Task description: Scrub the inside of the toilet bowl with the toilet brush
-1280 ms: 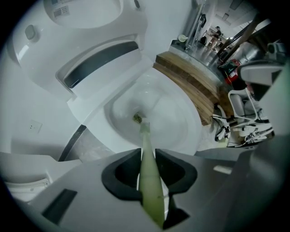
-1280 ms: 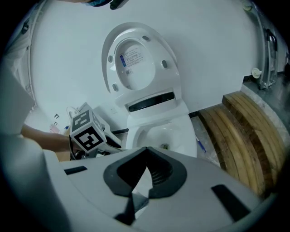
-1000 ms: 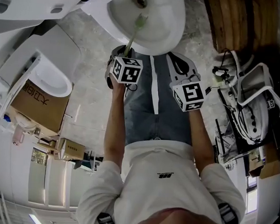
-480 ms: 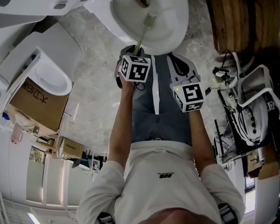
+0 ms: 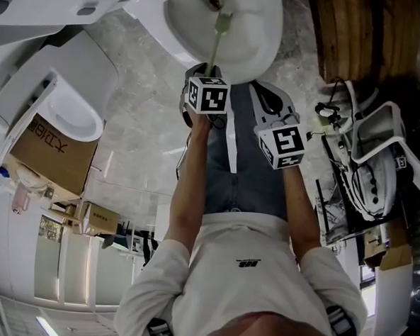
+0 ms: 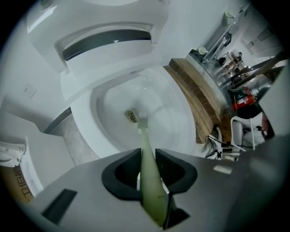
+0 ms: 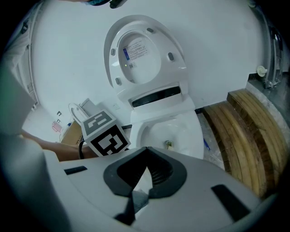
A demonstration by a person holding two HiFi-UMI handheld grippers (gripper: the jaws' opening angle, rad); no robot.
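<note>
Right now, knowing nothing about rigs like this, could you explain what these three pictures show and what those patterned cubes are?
There is no robot here. A person holds a hand-operated grasping tool in each hand, and the patterned cubes are parts of those tools. One picture comes from a camera on the person's head, looking steeply down. The other two come from cameras riding on each tool, looking along its jaws. The left tool is shut on the pale green handle of a toilet brush, whose head reaches down beside the drain inside the toilet bowl. The right tool is shut and empty, held short of the bowl. The seat lid stands raised.
</note>
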